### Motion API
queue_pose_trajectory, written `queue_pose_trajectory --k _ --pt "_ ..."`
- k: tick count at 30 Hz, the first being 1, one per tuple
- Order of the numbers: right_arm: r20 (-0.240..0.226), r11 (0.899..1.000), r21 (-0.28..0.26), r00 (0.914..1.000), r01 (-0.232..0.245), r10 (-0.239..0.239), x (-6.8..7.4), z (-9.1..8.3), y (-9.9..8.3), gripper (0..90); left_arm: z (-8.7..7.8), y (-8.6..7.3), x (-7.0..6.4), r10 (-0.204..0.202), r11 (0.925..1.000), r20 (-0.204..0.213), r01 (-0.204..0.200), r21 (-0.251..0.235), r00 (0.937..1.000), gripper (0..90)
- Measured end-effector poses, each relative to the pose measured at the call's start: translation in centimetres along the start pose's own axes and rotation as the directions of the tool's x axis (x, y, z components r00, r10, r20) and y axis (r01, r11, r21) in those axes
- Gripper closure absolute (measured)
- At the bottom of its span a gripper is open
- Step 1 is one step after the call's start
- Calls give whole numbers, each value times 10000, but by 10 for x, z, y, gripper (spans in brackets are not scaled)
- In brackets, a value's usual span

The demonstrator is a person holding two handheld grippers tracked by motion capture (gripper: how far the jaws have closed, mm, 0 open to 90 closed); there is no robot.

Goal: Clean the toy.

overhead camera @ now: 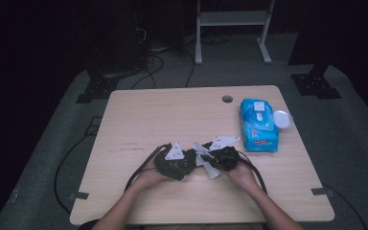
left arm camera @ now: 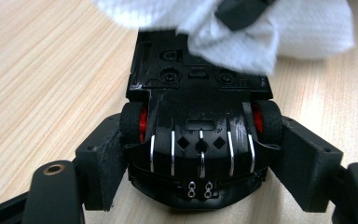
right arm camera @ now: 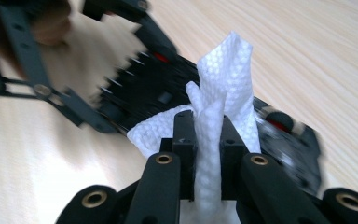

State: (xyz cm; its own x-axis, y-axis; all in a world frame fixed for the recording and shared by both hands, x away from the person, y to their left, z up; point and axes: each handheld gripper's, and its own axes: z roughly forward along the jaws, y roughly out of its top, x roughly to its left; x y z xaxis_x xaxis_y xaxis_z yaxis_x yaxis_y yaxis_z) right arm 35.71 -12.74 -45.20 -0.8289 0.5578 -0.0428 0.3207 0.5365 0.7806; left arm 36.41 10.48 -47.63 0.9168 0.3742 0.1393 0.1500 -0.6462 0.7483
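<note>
On the wooden table (overhead camera: 139, 120), near the person's edge, a black toy car (left arm camera: 200, 135) is held upside down, its underside with red wheel hubs turned upward. It is clamped at both flanks by the left gripper (left arm camera: 200, 154), whose jaws are pressed against the wheels. A white wet wipe (right arm camera: 223, 93) is pinched between the closed jaws of the right gripper (right arm camera: 209, 135) and is laid against the far end of the car's underside, so that part of the chassis is hidden beneath it. In the high view the two grippers are seen close together, the left gripper (overhead camera: 175, 163) just beside the right gripper (overhead camera: 220, 155), with the wipe (overhead camera: 206, 160) between them and the car largely covered by them.

Well apart, toward the right far side of the table, a blue pack of wet wipes (overhead camera: 258, 124) is laid flat, its white lid (overhead camera: 282, 119) flipped open to the side. Printing is seen on the pack, but it is too small to be read. A round cable hole (overhead camera: 227, 98) is set near the table's far edge. Beyond the table, a white metal frame (overhead camera: 232, 28) and loose cables (overhead camera: 153, 62) are seen on the grey floor.
</note>
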Motion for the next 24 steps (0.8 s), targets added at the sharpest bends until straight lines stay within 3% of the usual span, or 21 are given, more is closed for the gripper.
queue_pose_trajectory --k 3,6,9,11,17,19,21,24 --pt "227 9999 -107 9997 -30 33 -1 -2 -1 812 2 0 0 -23 10000 -25 23 29 10000 245" --pt "-432 9994 -339 9990 115 -130 12 6 5 812 2 0 1 -62 10000 17 62 32 10000 245" --pt "-584 9986 -322 9973 424 -442 21 12 10 810 1 -1 1 -59 10000 -7 59 72 10000 245" --pt "-534 9989 -259 9978 391 -404 18 11 9 811 1 -1 1 -50 10000 -18 50 63 10000 245" --pt "485 9999 95 9988 52 -57 -9 -4 -3 812 1 -1 1 -22 10000 -23 22 21 10000 245" --pt "578 9999 74 9982 -152 148 -15 -7 -6 811 1 -1 1 -16 10000 -16 16 28 10000 245" --pt "441 9997 -32 9987 -261 262 -13 -7 -7 811 1 -1 2 -77 10000 3 76 39 10000 245" --pt "-182 9999 -138 9998 -51 49 0 -1 -2 811 1 -1 2 -116 9999 46 115 44 9999 245"
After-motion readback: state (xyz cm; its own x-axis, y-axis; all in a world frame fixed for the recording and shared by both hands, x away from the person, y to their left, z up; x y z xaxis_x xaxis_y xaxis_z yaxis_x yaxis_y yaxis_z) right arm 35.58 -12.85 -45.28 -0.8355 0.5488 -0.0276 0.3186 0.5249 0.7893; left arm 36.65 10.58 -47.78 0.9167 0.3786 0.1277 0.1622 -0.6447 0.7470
